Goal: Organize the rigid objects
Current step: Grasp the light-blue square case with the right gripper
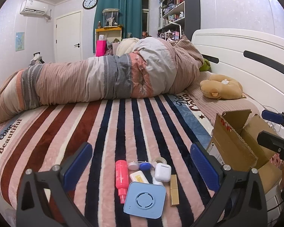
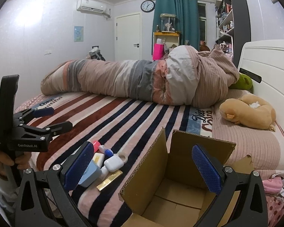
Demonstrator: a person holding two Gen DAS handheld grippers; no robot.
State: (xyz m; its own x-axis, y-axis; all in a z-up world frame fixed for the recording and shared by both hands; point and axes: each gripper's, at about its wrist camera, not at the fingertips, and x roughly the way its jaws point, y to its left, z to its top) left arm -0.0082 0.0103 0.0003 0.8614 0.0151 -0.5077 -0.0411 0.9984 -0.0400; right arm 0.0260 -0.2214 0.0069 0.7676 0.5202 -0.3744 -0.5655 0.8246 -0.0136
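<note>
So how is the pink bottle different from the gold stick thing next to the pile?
The pink bottle is round and bright coral pink, while the gold tube is square-edged and shiny like metal. The pink bottle looks longer and fatter; the gold tube is slimmer. The bottle lies on the left of the pile, the tube on the right, nearer the cardboard box. Both lie flat on the striped blanket, and neither gripper holds them.

Small items [image 1: 143, 185] lie clustered on the blanket [image 1: 108, 132] at the bed's near edge, left of an open box [image 2: 172, 179]. Behind them lies a rolled quilt [image 1: 96, 81] (a plush toy [image 1: 220, 87] to its right, beside the headboard [image 1: 246, 56]).
</note>
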